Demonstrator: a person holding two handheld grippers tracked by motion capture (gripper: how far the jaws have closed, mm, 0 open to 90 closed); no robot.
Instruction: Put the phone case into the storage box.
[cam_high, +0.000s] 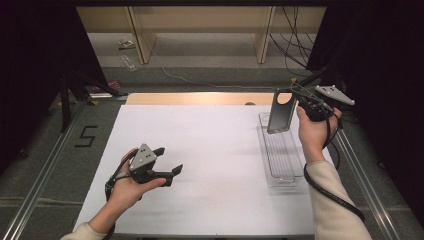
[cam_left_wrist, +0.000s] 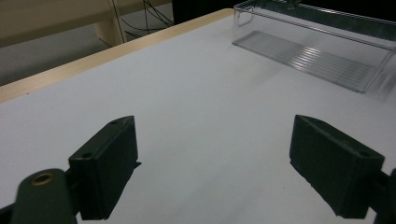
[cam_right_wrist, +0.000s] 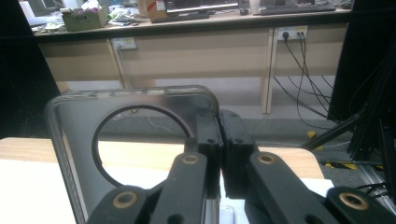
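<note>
High view: right tool (cam_high: 296, 101) pinches the phone case (cam_high: 281, 112) above the clear tray (cam_high: 282, 176); left tool (cam_high: 168, 161) gapes.

A dark, glossy plastic phone case with a round cutout (cam_high: 281, 111) is clamped in the matt black right gripper (cam_high: 302, 103). Just below it, a clear, shiny plastic tray with a ribbed floor (cam_high: 281, 150) is seen on matt white paper sheeting (cam_high: 200, 165), edged by pale smooth wood (cam_high: 200, 98).
</note>
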